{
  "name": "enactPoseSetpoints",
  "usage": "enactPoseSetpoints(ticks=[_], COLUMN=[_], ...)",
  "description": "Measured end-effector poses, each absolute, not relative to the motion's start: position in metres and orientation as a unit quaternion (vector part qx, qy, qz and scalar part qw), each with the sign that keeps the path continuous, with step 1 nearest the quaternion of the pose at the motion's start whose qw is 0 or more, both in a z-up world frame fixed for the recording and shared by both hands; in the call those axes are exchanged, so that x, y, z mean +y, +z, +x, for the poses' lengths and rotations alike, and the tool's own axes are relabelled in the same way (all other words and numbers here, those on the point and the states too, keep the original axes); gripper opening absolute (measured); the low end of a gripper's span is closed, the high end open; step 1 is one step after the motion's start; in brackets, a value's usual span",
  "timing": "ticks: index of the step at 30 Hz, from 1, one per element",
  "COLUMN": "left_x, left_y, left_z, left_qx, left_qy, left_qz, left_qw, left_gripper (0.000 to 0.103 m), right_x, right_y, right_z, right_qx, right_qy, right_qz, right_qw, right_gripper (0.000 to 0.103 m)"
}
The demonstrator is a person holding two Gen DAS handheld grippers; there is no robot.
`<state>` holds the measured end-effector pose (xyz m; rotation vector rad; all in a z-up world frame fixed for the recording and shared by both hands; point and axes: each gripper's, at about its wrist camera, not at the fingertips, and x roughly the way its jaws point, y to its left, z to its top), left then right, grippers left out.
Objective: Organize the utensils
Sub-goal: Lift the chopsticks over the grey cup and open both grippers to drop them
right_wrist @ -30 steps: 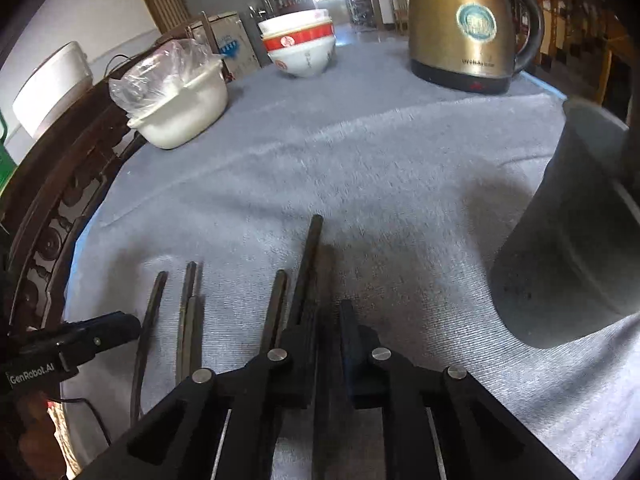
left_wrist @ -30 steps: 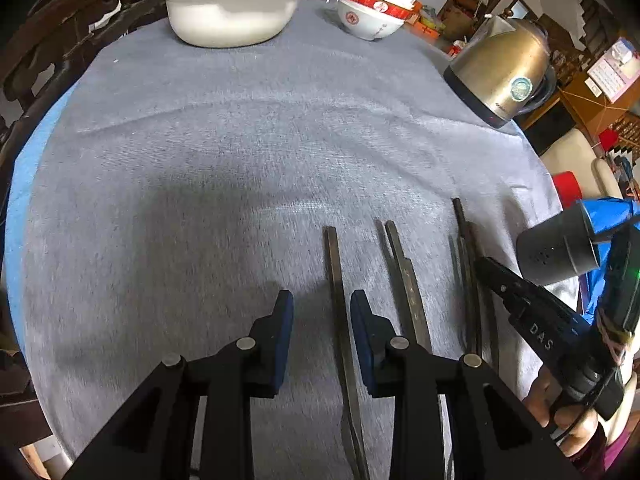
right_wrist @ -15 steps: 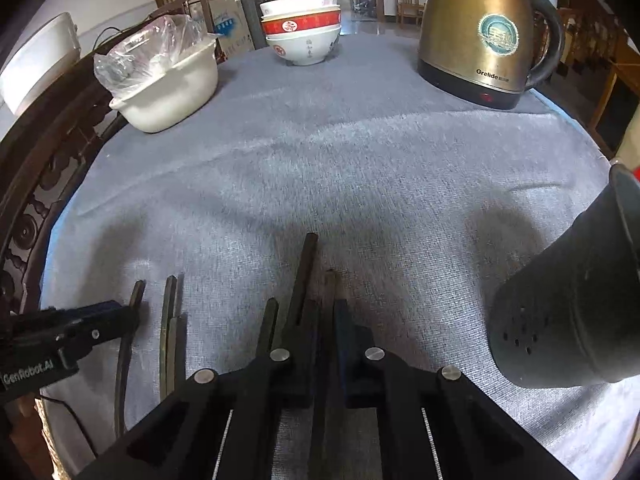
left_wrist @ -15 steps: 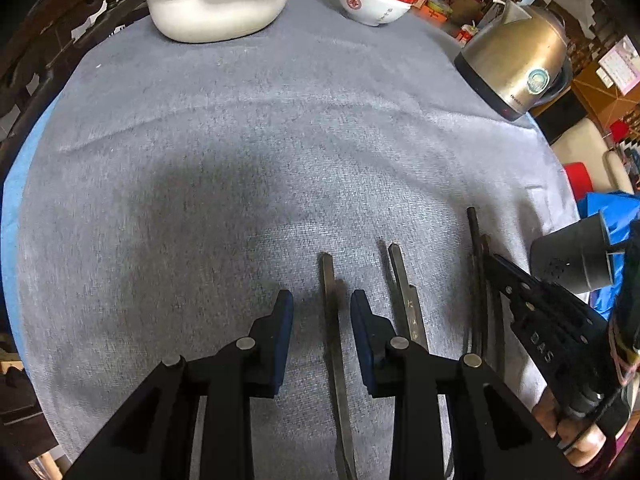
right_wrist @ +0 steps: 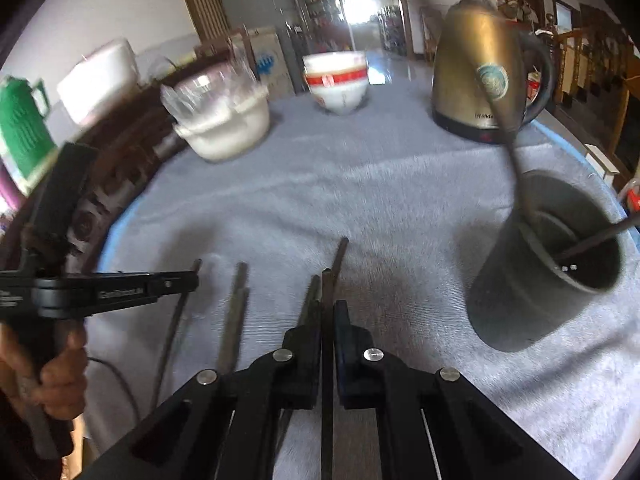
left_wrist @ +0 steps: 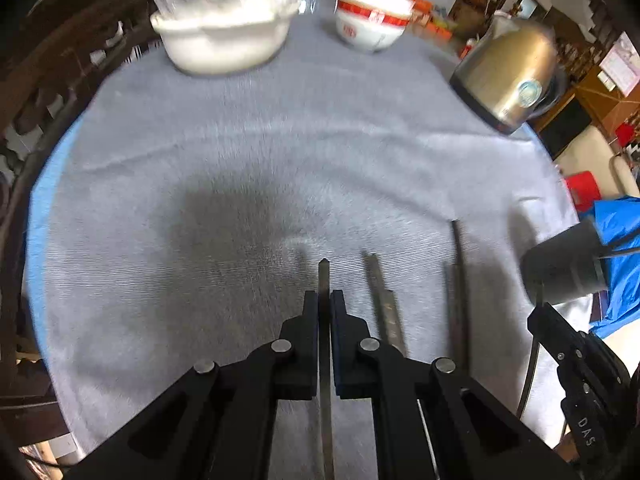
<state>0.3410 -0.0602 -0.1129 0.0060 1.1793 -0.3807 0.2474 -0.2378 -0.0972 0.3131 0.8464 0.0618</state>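
Two utensils now sit clamped where a second ago your left gripper [left_wrist: 325,304] stood spread around one. It has pinched that flat handle [left_wrist: 323,276]; your right gripper [right_wrist: 328,312] pinches another [right_wrist: 327,280]. Both can go to the dark holder [right_wrist: 548,264] at 2 o'clock on the counter [right_wrist: 380,184].

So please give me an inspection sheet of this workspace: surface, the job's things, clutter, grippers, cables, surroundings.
Surface: round table under a grey cloth, slightly wrinkled.
Job's things: dark chopsticks lying side by side; grey holder cup with two utensils in it already.
Clutter: gold kettle, red-banded bowls, white basin with a plastic bag.
Grippers: left gripper jaws shut on one chopstick; right gripper jaws shut on another chopstick.
Cables: a thin dark cable below the hand.
Surroundings: dark carved chair, green flask, cabinets.
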Motion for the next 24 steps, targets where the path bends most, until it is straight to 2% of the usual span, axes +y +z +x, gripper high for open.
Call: enactPoseSetpoints(ticks=[13, 24], left_x=[-0.062, -0.094], left_y=[0.006, 0.069], left_z=[0.255, 0.216], left_qx=[0.423, 0.345], left_qy=[-0.227, -0.268], left_qz=[-0.018, -0.019], left_qw=[0.877, 0.899], left_gripper=[0.006, 0.006], right_x=[-0.283, -0.337], right_y=[-0.018, 0.029], right_z=[0.157, 0.118], right_qx=[0.246, 0.131], right_qy=[0.058, -0.003], right_qz=[0.202, 0.243], right_qw=[0.946, 0.961], right_gripper=[0.007, 0.007])
